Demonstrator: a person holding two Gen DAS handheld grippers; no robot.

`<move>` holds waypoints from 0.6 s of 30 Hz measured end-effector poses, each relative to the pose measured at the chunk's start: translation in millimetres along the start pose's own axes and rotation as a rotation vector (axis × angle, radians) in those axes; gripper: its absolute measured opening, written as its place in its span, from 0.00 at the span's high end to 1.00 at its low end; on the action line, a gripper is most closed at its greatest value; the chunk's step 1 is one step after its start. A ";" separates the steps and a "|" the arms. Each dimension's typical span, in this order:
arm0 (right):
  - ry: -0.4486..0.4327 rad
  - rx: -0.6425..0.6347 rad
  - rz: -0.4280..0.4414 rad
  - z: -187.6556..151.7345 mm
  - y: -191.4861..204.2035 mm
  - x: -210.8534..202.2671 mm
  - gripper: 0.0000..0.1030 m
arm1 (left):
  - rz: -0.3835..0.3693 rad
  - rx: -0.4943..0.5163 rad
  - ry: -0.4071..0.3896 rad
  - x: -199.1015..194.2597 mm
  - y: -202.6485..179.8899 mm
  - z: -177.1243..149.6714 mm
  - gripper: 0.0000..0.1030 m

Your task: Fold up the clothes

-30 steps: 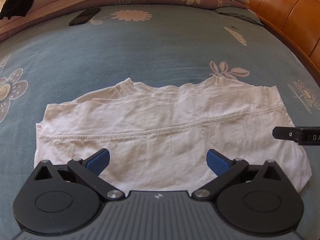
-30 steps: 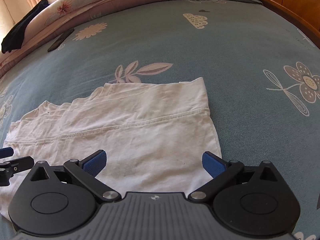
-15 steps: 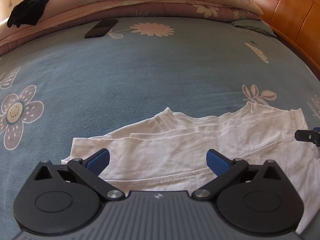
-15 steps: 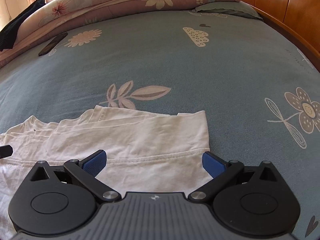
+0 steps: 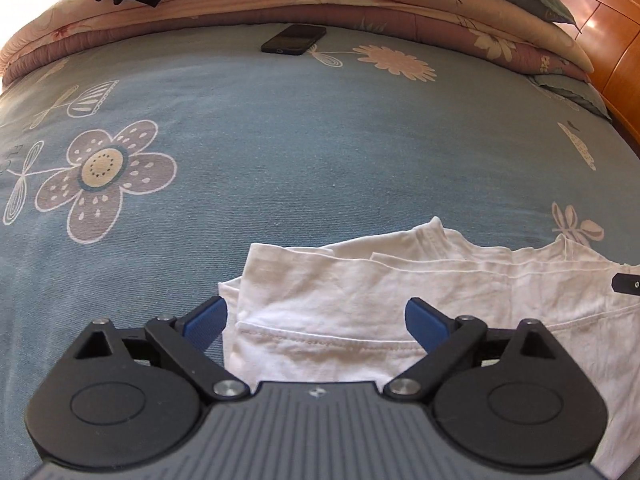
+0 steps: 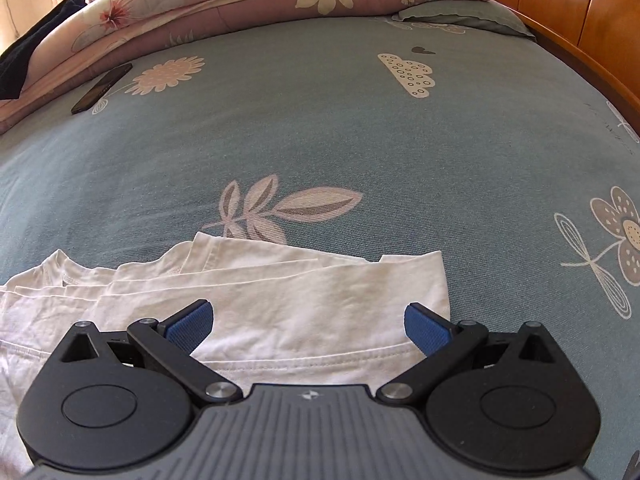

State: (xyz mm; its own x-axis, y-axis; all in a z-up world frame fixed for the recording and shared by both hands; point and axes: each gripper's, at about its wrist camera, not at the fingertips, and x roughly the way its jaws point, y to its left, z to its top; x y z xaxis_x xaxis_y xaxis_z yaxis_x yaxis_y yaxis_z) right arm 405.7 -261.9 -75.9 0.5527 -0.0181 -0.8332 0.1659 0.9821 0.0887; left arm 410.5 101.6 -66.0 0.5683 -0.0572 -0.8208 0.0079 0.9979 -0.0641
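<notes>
Hovering low over the white garment [image 5: 360, 300], the left gripper [image 5: 316, 316] shows its blue pads spread wide with nothing between them; a second ago it looked down on the whole shirt, now only the shirt's left end fills the view from 3 to 6 o'clock. The right gripper [image 6: 308, 320] is likewise spread and empty above the garment's right end, and there too the cloth sits lower in view than before. The garment lies folded in layers on the blue floral bedsheet [image 5: 280, 140], hem nearest the cameras. The black phone [image 5: 294, 39] sits at 12 o'clock, larger than earlier, beside the stacked quilts [image 5: 360, 4].
</notes>
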 end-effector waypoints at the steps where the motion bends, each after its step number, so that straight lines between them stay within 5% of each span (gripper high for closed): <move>1: 0.004 -0.005 0.005 -1.6 2.9 -0.7 0.00 | 0.013 -0.008 0.005 -1.2 3.4 -1.4 0.33; 4: 0.015 -0.010 0.022 -3.8 11.4 -0.8 0.00 | 0.032 -0.022 0.038 -0.5 15.3 -8.4 0.64; 9: 0.017 -0.023 0.037 -4.0 23.9 -2.4 0.00 | 0.014 -0.043 0.054 -4.6 29.4 -16.6 0.63; 11: 0.019 -0.031 0.039 -4.4 28.8 -3.0 0.00 | 0.005 -0.049 0.055 -8.8 31.2 -19.3 0.73; 18: 0.023 -0.052 0.061 -5.7 42.9 -7.3 0.00 | -0.054 -0.088 0.069 -17.8 40.4 -27.3 0.82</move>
State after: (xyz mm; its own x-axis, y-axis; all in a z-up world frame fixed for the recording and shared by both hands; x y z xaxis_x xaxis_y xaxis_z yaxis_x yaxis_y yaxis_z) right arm 404.1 -218.6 -69.2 0.5413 0.0460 -0.8396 0.0891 0.9897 0.1117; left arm 378.2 142.1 -69.5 0.5106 -0.1162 -0.8519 -0.0372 0.9869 -0.1569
